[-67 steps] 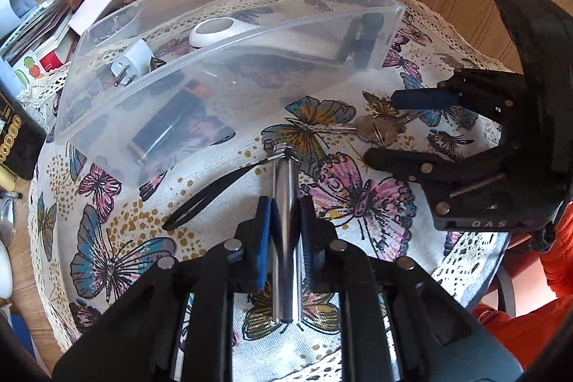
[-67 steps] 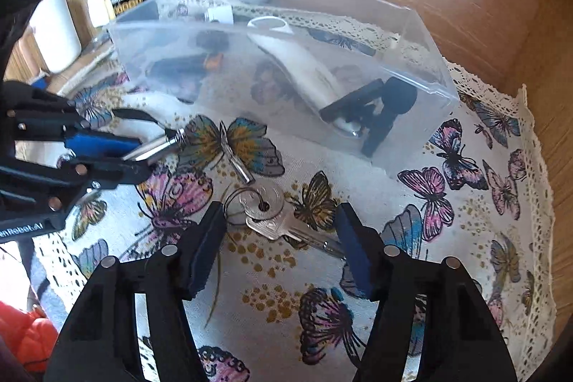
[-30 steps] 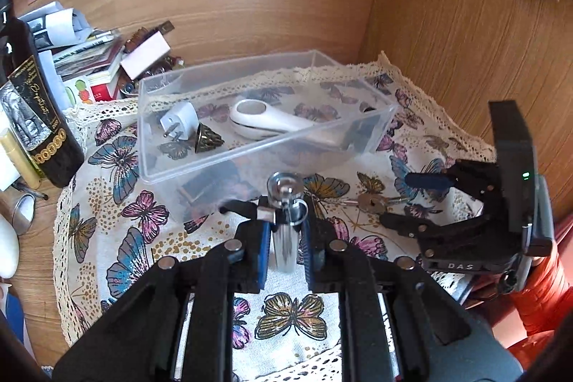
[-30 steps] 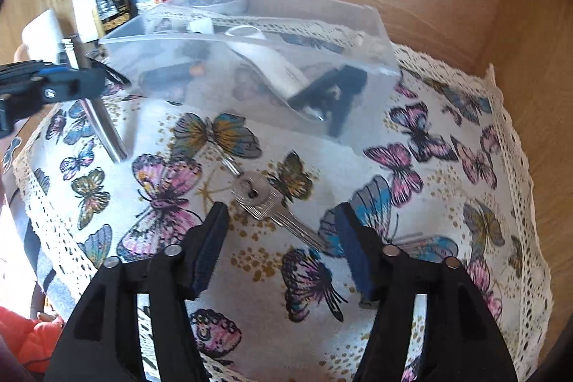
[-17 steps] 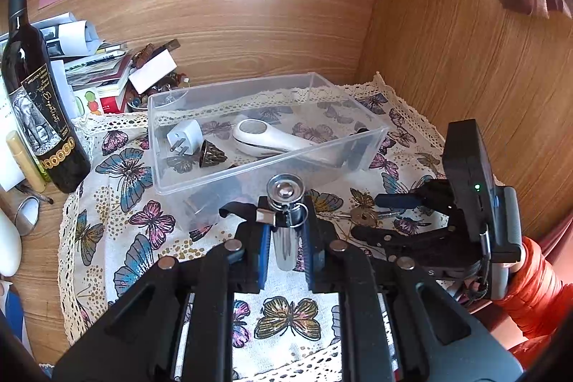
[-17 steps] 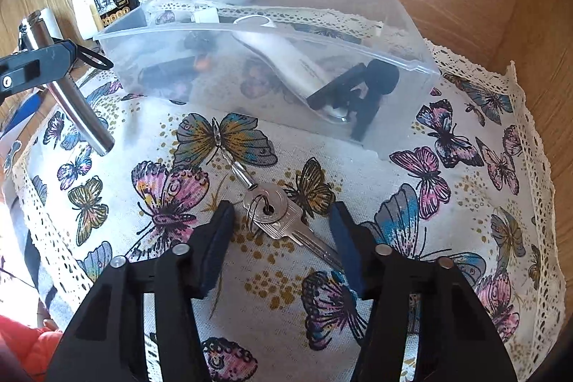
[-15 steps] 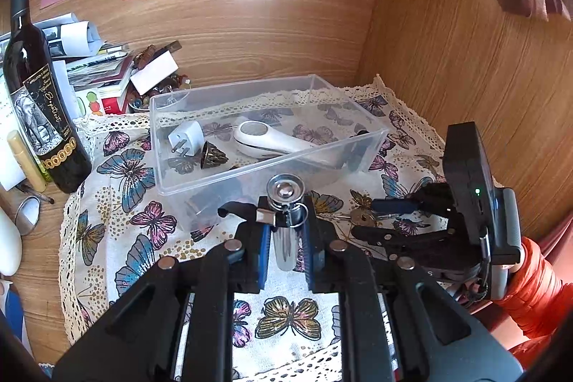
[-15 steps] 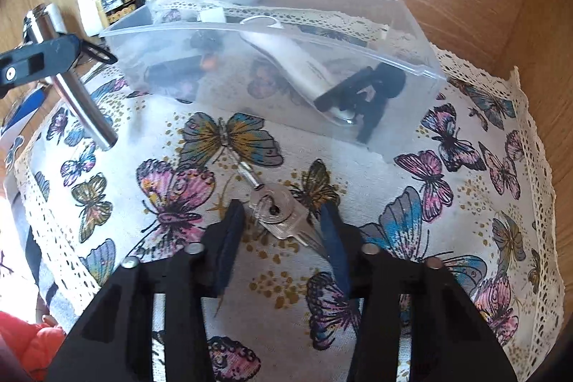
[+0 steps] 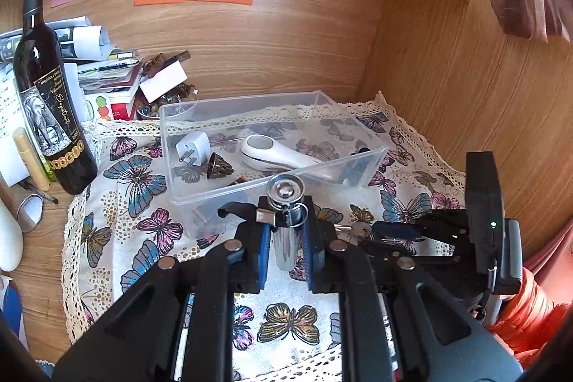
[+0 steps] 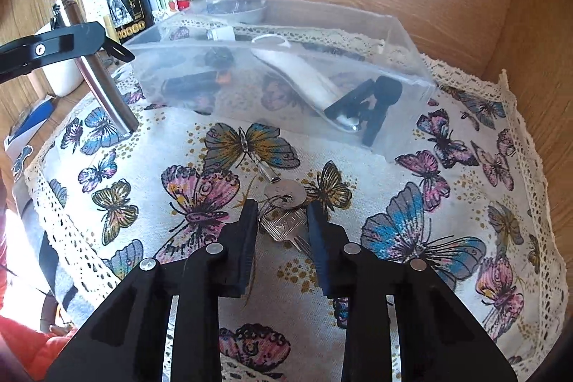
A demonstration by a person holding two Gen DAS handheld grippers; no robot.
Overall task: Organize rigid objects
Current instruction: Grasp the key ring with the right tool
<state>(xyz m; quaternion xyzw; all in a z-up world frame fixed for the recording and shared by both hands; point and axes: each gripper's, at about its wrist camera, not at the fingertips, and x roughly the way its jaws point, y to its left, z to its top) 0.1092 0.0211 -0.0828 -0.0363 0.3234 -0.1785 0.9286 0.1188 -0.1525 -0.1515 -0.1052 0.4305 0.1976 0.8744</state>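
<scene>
My left gripper (image 9: 285, 231) is shut on a silver metal cylinder (image 9: 285, 224) with a black strap, held upright above the butterfly cloth in front of the clear plastic box (image 9: 272, 188); the cylinder also shows in the right wrist view (image 10: 104, 88). The box holds a white plug (image 9: 193, 147), a white handheld device (image 9: 275, 154), a small dark bell and black items. My right gripper (image 10: 283, 224) is low over the cloth, its jaws narrowed around a bunch of silver keys (image 10: 284, 206), pads close to the keys but still apart.
A dark wine bottle (image 9: 46, 102) stands at the left by stacked papers and boxes (image 9: 107, 74). Wooden walls close in at the back and right. The lace-edged butterfly cloth (image 10: 447, 238) covers the table. A white object (image 9: 9, 231) lies at the far left.
My left gripper has lifted the cylinder off the cloth and raised it upright. My right gripper has lowered over the keys and its jaws have narrowed around them.
</scene>
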